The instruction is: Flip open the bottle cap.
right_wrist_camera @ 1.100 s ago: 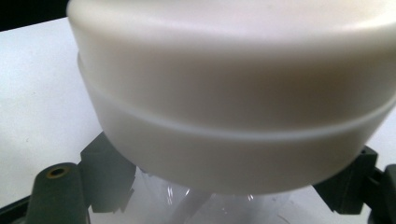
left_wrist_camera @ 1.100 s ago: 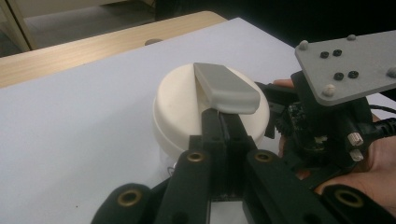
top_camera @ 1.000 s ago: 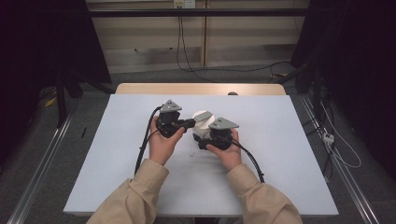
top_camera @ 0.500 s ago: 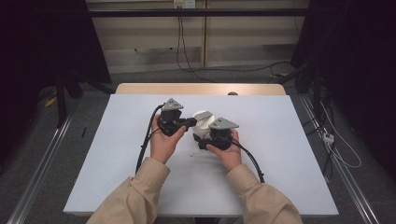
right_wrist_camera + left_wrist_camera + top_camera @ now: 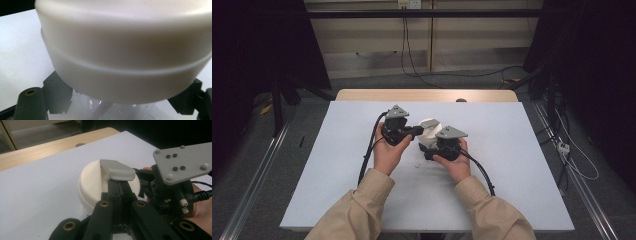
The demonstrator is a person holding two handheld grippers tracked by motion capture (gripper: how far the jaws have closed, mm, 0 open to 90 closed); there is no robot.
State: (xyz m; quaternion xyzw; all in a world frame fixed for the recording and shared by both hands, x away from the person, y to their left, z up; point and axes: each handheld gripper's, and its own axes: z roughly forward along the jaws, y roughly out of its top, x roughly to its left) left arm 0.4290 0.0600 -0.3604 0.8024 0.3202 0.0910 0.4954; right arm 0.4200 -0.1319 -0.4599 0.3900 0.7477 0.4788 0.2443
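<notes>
- The jar (image 5: pixel 430 136) stands mid-worktop (image 5: pixel 522 150), its clear body clamped in the right tool (image 5: pixel 432 149).
- At nine o'clock, the left tool (image 5: pixel 419 131), fully closed, pinches the lid's grey tab (image 5: pixel 117 170).
- Step, I judge: opening the lid; next needs steady upward pull.

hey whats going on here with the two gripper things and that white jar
A person at a white table works a hand-held gripper in each hand on a jar with a wide cream lid. The right hand-held gripper grips the clear jar body just under the lid, one jaw on each side. The left hand-held gripper reaches across, jaws shut on the grey flip tab on top of the lid, which stands raised. The lid looks still seated on the jar.
</notes>
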